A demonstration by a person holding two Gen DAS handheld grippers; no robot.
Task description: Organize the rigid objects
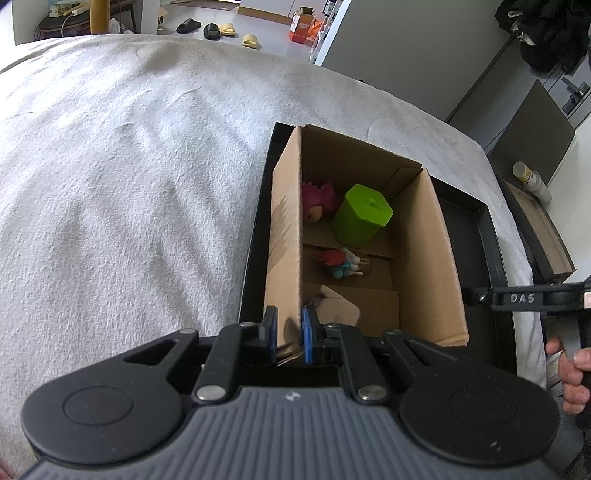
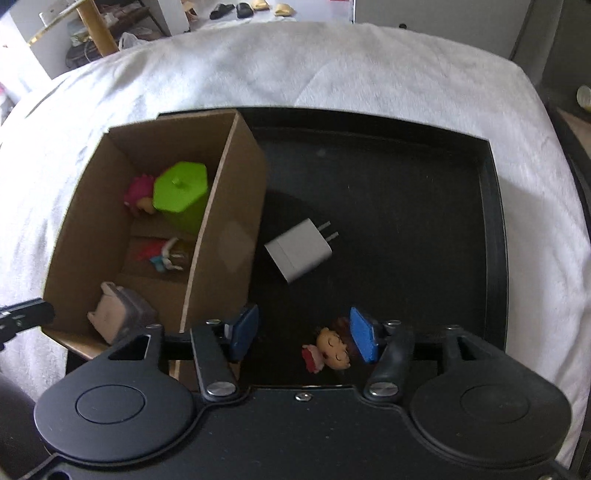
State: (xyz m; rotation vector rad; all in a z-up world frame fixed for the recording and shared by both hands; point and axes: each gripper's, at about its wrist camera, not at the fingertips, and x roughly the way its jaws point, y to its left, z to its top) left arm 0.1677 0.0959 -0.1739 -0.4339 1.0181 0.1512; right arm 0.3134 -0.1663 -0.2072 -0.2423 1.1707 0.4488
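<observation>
Small big-headed figurine (image 2: 331, 350) lying on its side on the black tray (image 2: 491, 236), near the close rim: brown hair, closed eyes, red and pink dress, smooth moulded plastic. Right tongs (image 2: 306, 338) poised over it, jaws parted, blue pads either side; far pad (image 2: 364, 334) at the hair, contact impossible to judge, near pad well clear. No grip on the figurine.

White wall charger (image 2: 300, 254) further in on the tray, a rounded block with two metal prongs, just beside the cardboard box (image 2: 229, 236).

Box open-topped, plain brown corrugated card, standing in the tray's left part. Inside: lime-green hexagonal container (image 2: 181, 197) with a small knob on its lid, pink-haired toy (image 2: 137, 194) touching it, red-haired doll (image 2: 162, 254) lying flat, and a greyish-pink blocky piece (image 2: 120, 317) at the near end.

Left tongs (image 1: 287, 334) nearly closed, pads pinching the box's near wall corner. Part of a hand (image 1: 570, 376) visible at the right edge of the left view.

Tray glossy with a raised lip, resting on a bed (image 1: 129, 166) under a white fleecy cover. Beyond, pale floor with several slippers (image 1: 218, 29).
</observation>
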